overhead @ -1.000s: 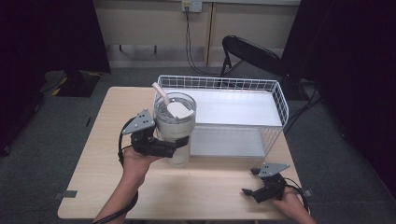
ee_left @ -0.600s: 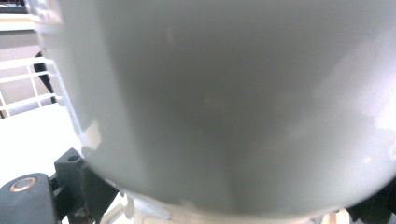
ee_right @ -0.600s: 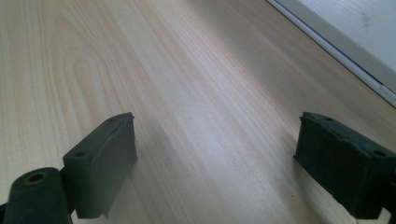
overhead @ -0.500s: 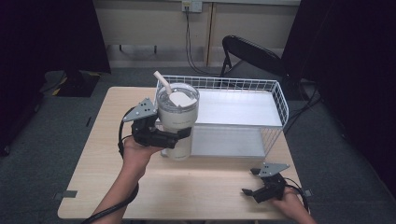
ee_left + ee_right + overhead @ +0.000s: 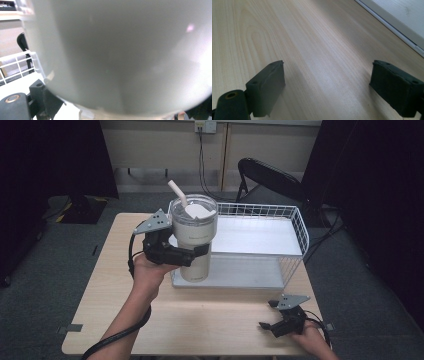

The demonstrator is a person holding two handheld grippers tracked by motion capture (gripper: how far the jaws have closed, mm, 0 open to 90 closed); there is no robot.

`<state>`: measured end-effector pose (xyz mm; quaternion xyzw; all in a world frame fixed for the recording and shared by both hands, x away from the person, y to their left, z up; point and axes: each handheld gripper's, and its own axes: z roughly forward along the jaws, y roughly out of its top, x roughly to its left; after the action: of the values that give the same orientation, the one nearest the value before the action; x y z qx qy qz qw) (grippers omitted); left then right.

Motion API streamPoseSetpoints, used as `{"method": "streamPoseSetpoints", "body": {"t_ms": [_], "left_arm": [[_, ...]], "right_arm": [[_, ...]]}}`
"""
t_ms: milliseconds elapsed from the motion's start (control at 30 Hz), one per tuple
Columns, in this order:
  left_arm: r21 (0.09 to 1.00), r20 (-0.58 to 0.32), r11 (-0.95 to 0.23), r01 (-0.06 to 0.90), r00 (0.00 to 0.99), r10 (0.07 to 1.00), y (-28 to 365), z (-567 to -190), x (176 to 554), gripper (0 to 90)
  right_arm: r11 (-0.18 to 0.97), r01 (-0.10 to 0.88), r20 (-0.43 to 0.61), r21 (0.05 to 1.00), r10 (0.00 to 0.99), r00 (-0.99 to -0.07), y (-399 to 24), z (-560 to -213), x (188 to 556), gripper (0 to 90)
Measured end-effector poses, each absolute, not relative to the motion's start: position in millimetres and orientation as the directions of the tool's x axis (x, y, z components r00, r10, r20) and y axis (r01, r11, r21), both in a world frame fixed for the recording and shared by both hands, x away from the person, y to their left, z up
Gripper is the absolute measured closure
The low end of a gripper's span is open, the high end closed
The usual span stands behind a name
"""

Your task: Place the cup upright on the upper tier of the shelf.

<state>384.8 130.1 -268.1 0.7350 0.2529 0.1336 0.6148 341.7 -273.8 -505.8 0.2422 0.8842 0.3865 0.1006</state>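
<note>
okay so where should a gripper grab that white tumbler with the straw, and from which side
Around the tumbler mid-body, from the side, as the left gripper does now. The wall there is straight and round; the straw and lid block a top approach, and the narrower base offers less hold.

Bright tabletop, dark surroundings, blurred close-up views.

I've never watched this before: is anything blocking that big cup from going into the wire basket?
Nothing visible. The left hand-held gripper holds the cup at the basket's left end, where its near side looks open. The white tray beyond the cup is bare. The right hand-held gripper rests well clear.
</note>
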Motion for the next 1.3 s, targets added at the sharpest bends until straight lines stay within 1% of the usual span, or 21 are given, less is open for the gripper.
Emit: {"method": "streamPoseSetpoints", "body": {"t_ms": [167, 200, 833, 1300], "left_arm": [[0.969, -0.098, -0.141, 0.203, 0.842, 0.531, 127, -260, 389, 8.6], [0.969, -0.107, -0.133, 0.207, 0.842, 0.529, 126, -259, 389, 8.6], [0.972, -0.088, -0.137, 0.189, 0.839, 0.537, 116, -226, 404, 8.6], [0.974, -0.064, -0.144, 0.173, 0.825, 0.562, 107, -217, 419, 8.6]], "right_arm": [[0.584, 0.350, 0.009, 0.732, 0.506, -0.862, -274, -506, 342, 11.7], [0.584, 0.350, 0.009, 0.732, 0.506, -0.862, -274, -506, 342, 11.7], [0.583, 0.352, 0.008, 0.732, 0.509, -0.861, -274, -506, 341, 11.7], [0.583, 0.353, 0.008, 0.732, 0.510, -0.860, -274, -506, 341, 11.7]]}}
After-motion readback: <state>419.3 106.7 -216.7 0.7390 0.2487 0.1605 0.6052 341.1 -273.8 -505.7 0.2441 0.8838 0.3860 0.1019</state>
